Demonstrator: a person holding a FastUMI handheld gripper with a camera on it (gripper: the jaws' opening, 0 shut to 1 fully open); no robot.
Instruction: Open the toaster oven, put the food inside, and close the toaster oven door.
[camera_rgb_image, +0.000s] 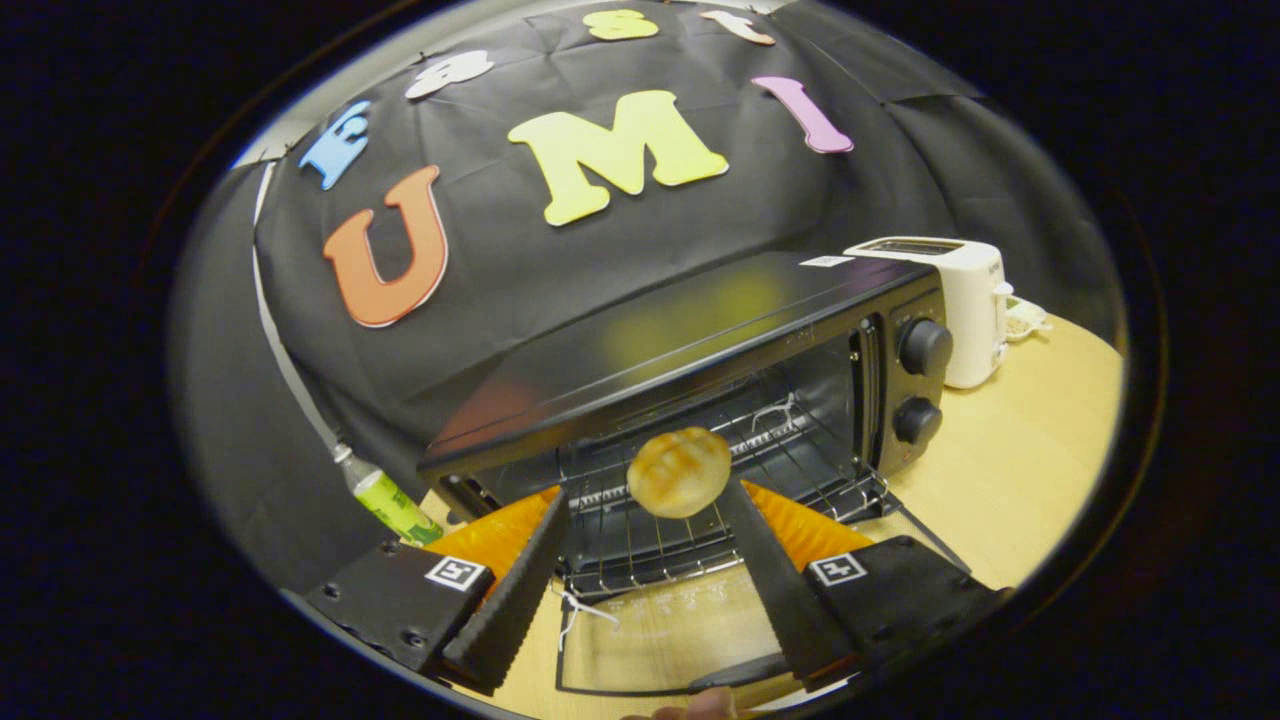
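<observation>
Nearest the lens, gripper (640, 495) spread wide over the lowered glass door (650, 630) of the toaster oven (700, 340), left finger (510, 590) clear of the food, right finger (770, 570) at or just beside it, nothing clamped.

From the left: green bottle (385, 500) against the booth cloth, beside the oven's near corner. Then the open oven mouth with its wire rack (640, 545) drawn partly forward. Bread roll (680, 472) between the fingertips, over the rack at the oven's mouth. Further right, two control knobs (925, 347) on the oven's panel, a white toaster (960, 300) behind on the wooden table (1030, 450), and a small dish (1025, 320) just past it.

Judged as the placing step: door already down, roll at the rack, closing not yet done. Next move likely calls for backing straight out without nudging the roll, then getting under the door's edge and swinging it up until shut.

Hard to tell whether the roll rests on the rack or merely touches the right finger. Door handle partly cut off below, beside a person's fingertip (700, 705). Oven's far interior dark; dish contents too small to make out.
</observation>
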